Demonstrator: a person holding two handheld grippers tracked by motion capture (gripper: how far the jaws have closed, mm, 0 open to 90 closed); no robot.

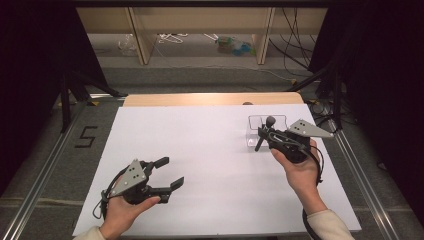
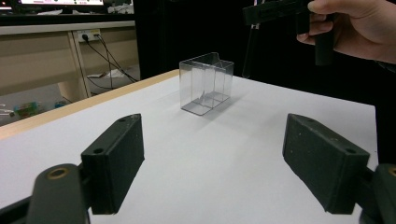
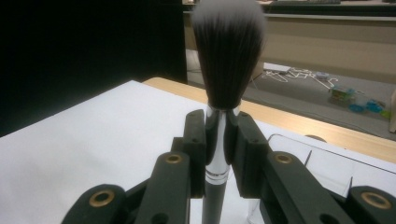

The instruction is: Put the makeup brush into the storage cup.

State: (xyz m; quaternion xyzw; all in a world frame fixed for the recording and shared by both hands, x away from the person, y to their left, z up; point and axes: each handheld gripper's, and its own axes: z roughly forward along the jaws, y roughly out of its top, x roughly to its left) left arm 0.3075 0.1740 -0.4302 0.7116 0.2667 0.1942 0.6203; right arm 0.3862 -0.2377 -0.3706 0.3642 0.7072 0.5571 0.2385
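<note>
A makeup brush (image 3: 228, 56) with dark, white-tipped bristles and a silver ferrule stands upright between the jaws of my right gripper (image 3: 217, 135), which is shut on its handle. In the high view the right gripper (image 1: 268, 134) holds the brush (image 1: 270, 121) just above a clear plastic compartment box (image 1: 252, 121) at the right back of the white board. The left gripper (image 1: 171, 172) hovers low over the board's front left, open and holding nothing. In the left gripper view its own wide-apart jaws frame the clear box (image 2: 206, 83), and the brush's dark handle (image 2: 250, 51) hangs from the other hand above it.
The white board (image 1: 200, 150) covers a wooden table (image 1: 210, 98). Metal rails (image 1: 45, 170) run along both sides. Beyond the table's far edge lie a floor with cables, shelf legs and small clutter (image 1: 234, 46).
</note>
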